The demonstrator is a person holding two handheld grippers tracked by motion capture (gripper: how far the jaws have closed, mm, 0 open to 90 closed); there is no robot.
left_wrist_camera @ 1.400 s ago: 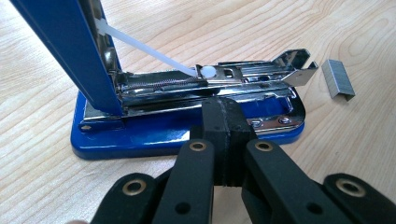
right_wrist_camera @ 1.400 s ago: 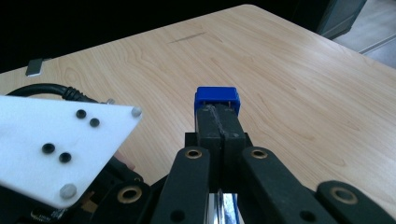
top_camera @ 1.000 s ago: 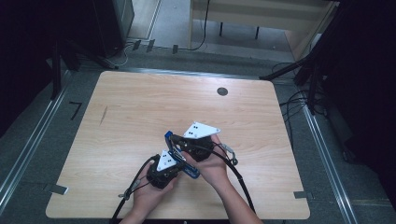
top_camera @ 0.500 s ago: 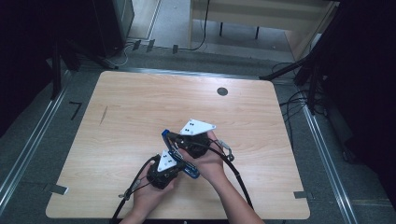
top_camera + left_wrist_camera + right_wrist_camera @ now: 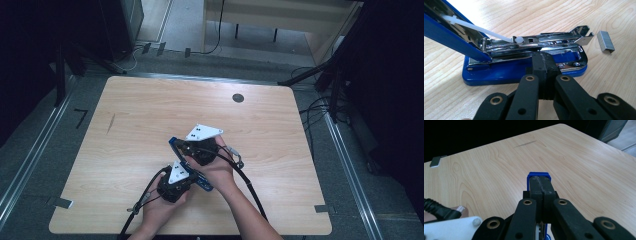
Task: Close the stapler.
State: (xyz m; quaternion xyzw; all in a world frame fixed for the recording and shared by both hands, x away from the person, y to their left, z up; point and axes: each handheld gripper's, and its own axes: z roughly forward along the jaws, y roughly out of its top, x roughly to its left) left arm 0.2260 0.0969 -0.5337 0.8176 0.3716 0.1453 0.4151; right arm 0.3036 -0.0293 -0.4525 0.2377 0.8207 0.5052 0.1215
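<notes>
Left gripper (image 5: 543, 65), jaws clenched, presses the stapler (image 5: 524, 67) base onto the desk (image 5: 150, 110); staple strip (image 5: 605, 41) lies just beside it. Right gripper (image 5: 541, 185), clenched on the blue lid, has edged it open for loading.

a: what's different from a second ago?

b: only a little, and all of it on your right side. your right gripper (image 5: 179, 145) sits slightly farther up the table and a touch more to the left in the high view than it did.

a: and the grey plate?

b: the grey plate (image 5: 204, 132) on top of it has slid the same way, bit by bit across both earlier pictures.

a: did the stapler follow?

b: its raised blue lid (image 5: 173, 141) did: the tip now lies a shade farther left and away from you. your right hand (image 5: 216, 167) has crept forward with it.
</notes>
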